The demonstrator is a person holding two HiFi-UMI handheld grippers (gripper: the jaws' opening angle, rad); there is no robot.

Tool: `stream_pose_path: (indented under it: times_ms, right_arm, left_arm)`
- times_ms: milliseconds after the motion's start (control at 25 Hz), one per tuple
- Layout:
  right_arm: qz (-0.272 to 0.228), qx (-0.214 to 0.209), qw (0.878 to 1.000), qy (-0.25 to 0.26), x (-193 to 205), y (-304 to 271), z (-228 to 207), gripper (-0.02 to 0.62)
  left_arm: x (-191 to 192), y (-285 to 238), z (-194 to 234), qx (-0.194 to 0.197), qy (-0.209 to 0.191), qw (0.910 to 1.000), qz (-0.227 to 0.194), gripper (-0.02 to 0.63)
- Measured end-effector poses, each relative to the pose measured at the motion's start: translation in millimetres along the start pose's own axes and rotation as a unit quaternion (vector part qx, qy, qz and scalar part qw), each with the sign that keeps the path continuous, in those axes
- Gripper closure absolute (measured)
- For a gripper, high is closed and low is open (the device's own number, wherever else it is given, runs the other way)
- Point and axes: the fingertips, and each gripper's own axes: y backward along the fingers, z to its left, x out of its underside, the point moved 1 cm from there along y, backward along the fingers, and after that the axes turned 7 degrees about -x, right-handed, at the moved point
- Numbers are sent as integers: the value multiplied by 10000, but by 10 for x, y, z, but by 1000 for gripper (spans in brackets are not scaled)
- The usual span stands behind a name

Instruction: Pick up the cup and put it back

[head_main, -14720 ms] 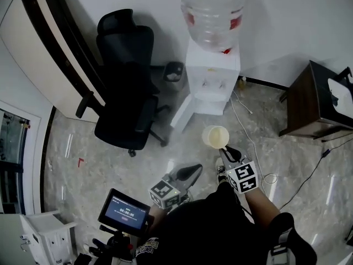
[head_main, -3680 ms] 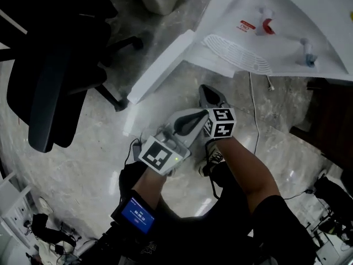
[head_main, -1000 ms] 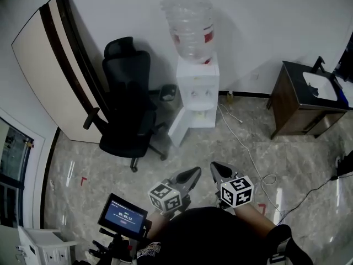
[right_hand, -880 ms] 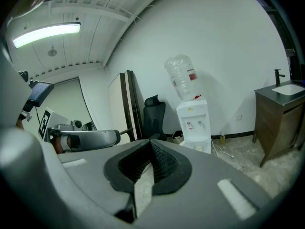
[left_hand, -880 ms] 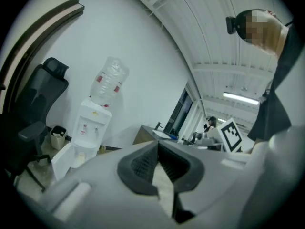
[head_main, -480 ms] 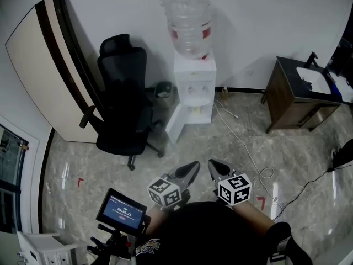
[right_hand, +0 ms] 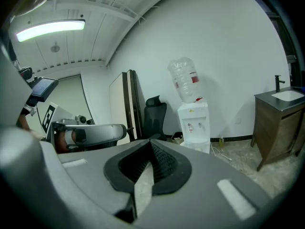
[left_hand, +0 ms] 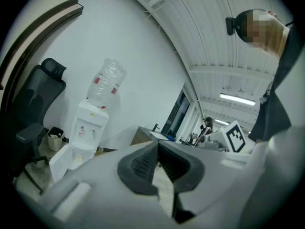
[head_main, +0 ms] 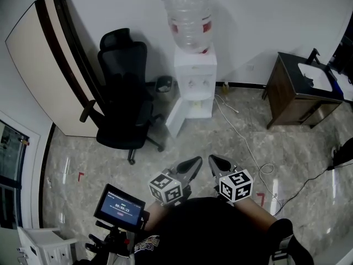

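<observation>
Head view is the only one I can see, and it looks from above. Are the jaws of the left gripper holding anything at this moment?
Observer: No. In its own view the left gripper is shut, the pads meet and nothing is between them.
Operator: Thank you. And the right gripper, please?
Observer: The right gripper is shut too, its pads together and empty.
</observation>
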Motion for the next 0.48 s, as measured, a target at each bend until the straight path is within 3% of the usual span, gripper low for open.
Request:
stream_pose_path:
  times_ms: [480]
  right_arm:
    - [-26,-38,10000,5,-14,12,-11,589]
  left_arm:
    - [-4,12,20,-110,-50,9999,-79,603]
